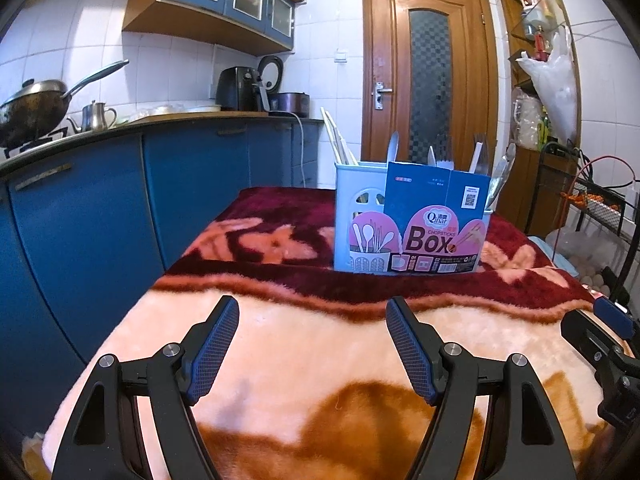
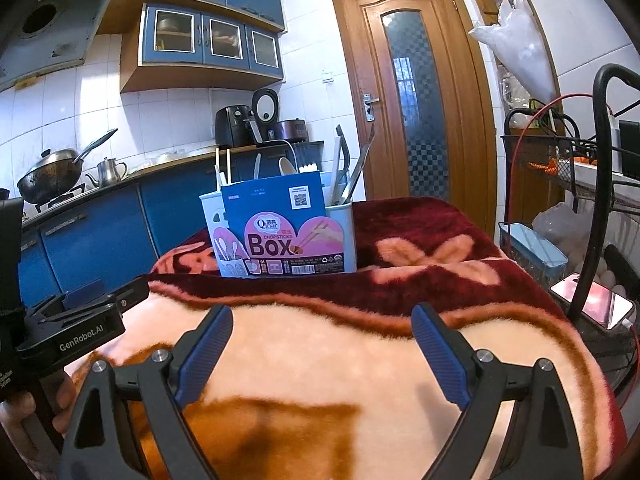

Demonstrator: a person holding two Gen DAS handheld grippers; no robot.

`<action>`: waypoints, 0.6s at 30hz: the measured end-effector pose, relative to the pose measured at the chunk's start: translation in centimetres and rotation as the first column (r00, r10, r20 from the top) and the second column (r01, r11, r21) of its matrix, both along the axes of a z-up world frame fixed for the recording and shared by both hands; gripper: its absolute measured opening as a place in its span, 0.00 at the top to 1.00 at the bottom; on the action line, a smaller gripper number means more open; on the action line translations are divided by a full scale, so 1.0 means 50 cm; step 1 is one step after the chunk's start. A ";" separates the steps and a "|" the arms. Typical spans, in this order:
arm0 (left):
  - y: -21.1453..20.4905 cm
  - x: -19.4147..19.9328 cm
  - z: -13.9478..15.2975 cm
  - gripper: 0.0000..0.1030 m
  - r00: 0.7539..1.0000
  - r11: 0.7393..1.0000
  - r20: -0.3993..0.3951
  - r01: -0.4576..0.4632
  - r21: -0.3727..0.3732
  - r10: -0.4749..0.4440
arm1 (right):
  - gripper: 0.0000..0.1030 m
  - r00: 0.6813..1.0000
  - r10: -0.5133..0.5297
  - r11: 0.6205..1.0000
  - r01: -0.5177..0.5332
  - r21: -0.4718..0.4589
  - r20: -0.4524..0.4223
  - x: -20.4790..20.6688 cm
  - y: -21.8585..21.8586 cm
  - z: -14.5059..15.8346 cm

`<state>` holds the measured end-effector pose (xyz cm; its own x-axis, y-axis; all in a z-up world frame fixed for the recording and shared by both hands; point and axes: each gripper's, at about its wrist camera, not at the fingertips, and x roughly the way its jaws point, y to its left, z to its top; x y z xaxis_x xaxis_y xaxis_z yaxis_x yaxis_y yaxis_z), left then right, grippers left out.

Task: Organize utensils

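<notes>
A pale blue utensil holder (image 1: 360, 220) (image 2: 342, 236) with a "Chopsticks Box" card on its front stands on a fuzzy pink and maroon blanket (image 1: 312, 344) (image 2: 320, 344). Chopsticks (image 1: 336, 140) (image 2: 222, 166), spoons and other utensils (image 1: 480, 156) (image 2: 352, 176) stick up out of it. My left gripper (image 1: 314, 308) is open over the near pink part of the blanket, nothing between its blue pads. My right gripper (image 2: 322, 314) is open too, well short of the holder. The left gripper's body (image 2: 76, 320) shows at the left edge of the right wrist view.
Blue kitchen cabinets (image 1: 120, 208) with a wok (image 1: 32, 108) and kettle on the counter run along the left. A wooden door (image 1: 430, 72) stands behind the holder. To the right are a black wire rack (image 2: 560, 152), a blue box (image 2: 536, 248) and a phone (image 2: 592, 300).
</notes>
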<state>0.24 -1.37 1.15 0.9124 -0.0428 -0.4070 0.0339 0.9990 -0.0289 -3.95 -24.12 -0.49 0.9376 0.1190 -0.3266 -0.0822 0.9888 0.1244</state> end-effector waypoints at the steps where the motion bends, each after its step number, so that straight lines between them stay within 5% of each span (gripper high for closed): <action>1: 0.000 0.000 0.000 0.25 1.000 1.000 -0.001 0.000 -0.001 0.000 | 0.10 1.000 0.000 1.000 0.000 0.000 0.000 0.000 0.000 0.000; 18: -0.001 0.000 -0.003 0.25 1.000 1.000 0.003 0.002 -0.001 -0.002 | 0.10 1.000 0.000 1.000 0.000 0.002 -0.001 0.000 0.000 0.000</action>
<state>0.22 -1.42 1.02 0.9134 -0.0447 -0.4045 0.0356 0.9989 -0.0299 -3.94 -24.14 -0.50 0.9373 0.1199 -0.3273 -0.0825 0.9886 0.1260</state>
